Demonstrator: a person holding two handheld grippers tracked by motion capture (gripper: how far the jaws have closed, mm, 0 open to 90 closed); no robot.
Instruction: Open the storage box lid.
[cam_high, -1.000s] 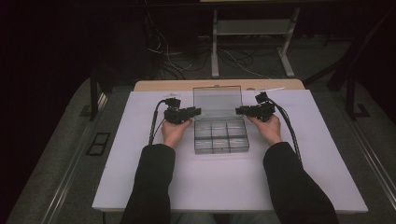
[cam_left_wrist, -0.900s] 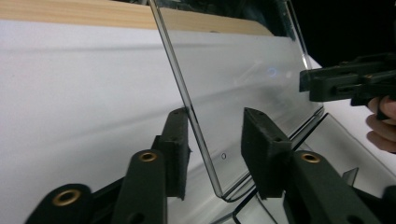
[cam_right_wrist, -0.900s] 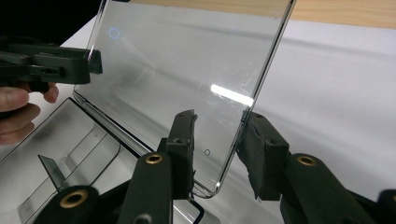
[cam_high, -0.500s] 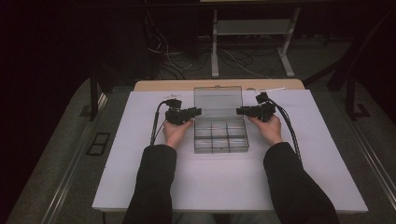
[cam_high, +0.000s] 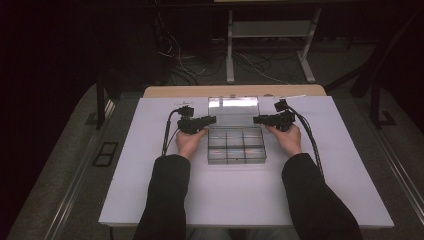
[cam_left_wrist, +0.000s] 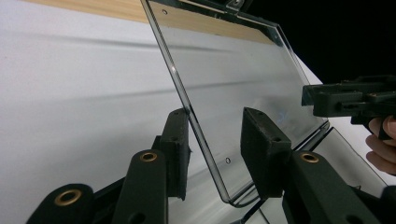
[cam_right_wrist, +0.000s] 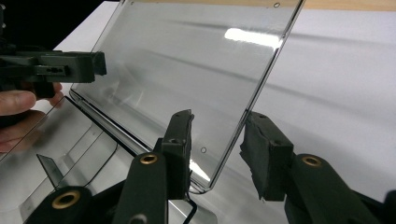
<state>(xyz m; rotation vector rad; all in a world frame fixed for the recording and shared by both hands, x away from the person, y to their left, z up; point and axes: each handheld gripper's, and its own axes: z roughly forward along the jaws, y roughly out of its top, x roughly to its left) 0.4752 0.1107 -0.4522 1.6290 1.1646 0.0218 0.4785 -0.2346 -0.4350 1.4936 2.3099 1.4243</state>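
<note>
Hands level, L gripper (cam_high: 212, 120) & R gripper (cam_high: 257, 119) jaws apart astride raised box lid (cam_high: 233, 103) edges.

— Where's my overhead sitting?

— My high view looks forward and down from above the person's side, far enough back to take in the whole white tabletop (cam_high: 150, 165), with the floor and a stand's legs along the top of the frame. Both forearms come in from the bottom edge.

— And the two riding cameras?

— Each sits low and very close, looking along its own fingers (cam_left_wrist: 175, 149) (cam_right_wrist: 180, 149) at the clear box lid (cam_left_wrist: 233, 84) (cam_right_wrist: 187, 70). They face each other across it: I see the right gripper (cam_left_wrist: 355, 100) at the right edge of the left gripper view, the left gripper (cam_right_wrist: 51, 67) at the upper left of the right gripper view. All three share that lid (cam_high: 233, 103).
</note>
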